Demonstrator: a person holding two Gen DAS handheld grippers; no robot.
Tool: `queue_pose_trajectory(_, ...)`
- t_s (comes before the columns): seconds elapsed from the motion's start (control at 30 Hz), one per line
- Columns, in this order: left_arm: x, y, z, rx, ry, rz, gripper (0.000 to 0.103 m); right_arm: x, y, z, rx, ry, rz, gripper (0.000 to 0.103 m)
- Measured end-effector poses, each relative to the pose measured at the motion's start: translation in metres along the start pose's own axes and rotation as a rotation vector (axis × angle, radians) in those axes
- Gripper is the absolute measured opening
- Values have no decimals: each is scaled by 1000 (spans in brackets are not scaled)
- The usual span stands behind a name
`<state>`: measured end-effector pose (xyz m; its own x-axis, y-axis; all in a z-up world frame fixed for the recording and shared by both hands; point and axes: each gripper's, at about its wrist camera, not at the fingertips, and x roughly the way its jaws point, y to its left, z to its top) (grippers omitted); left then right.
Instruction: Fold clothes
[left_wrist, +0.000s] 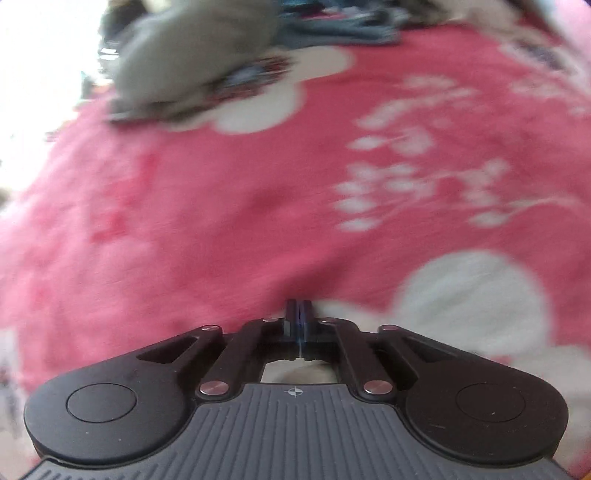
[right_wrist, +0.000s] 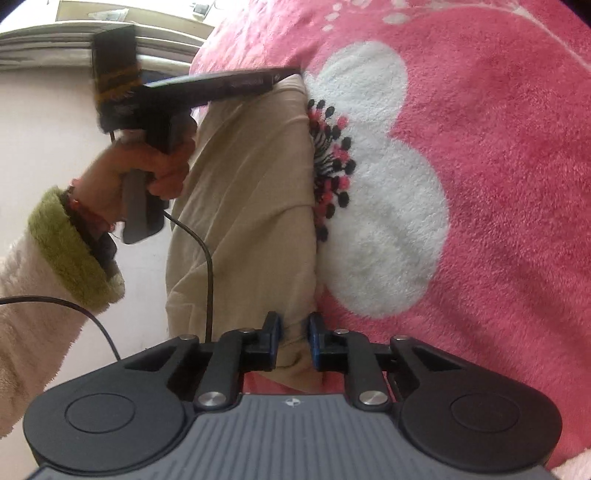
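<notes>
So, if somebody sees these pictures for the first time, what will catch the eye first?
First, the bright pink blanket with big white flowers, which fills both views. Next, the beige garment held up over the blanket's left part in the right wrist view, between the right hand-held gripper at its near end and the left hand-held gripper at its far corner. In the left wrist view, a blurred heap of grey clothes lies at the far left.

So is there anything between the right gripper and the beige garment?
No. The beige garment already sits between the right gripper fingers, bunched in the gap, with nothing else in between. The left gripper meets the cloth's far end.
</notes>
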<state>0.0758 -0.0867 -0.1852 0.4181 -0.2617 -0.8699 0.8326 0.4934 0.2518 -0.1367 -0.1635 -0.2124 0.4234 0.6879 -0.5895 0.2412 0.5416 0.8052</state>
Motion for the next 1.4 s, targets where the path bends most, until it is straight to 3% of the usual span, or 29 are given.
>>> queue_pose_trajectory(0.1, 3, 20, -5, -101, 0, 9, 1, -8, 1, -6, 0, -1, -22, 13)
queue_pose_trajectory(0.2, 5, 18, -10, -100, -21, 35, 1, -15, -4, -17, 23, 43, -55, 0)
queue_pose_trajectory(0.33, 6, 21, -14, -112, -41, 47, 1, -30, -17, -37, 71, 146, -106, 1)
queue_pose_trajectory(0.43, 7, 22, -17, -114, -56, 55, 2, -56, -9, -25, 25, 5, -81, 0)
queue_pose_trajectory(0.53, 8, 22, -18, -105, -70, 60, 3, -61, 2, -10, -104, -58, -145, 4)
queue_pose_trajectory(0.63, 10, 23, -20, -105, -85, 60, 3, -48, 22, -16, -283, -34, -214, 11)
queue_pose_trajectory(0.7, 11, 24, -21, -112, -95, 57, 3, -38, 35, -23, -401, -24, -256, 22)
queue_pose_trajectory(0.9, 12, 27, -23, -123, -111, 42, 3, -9, 67, -45, -629, -39, -379, 22)
queue_pose_trajectory(1.03, 13, 29, -24, -129, -120, 33, 3, -17, 79, -62, -744, -46, -415, 22)
queue_pose_trajectory(1.17, 14, 31, -25, -138, -130, 24, 3, -7, 82, -62, -765, -54, -451, 22)
queue_pose_trajectory(1.27, 14, 32, -26, -143, -138, 22, 4, -9, 84, -57, -753, -102, -430, 13)
queue_pose_trajectory(1.4, 15, 32, -27, -145, -143, 22, 4, -15, 92, -67, -867, -98, -416, 6)
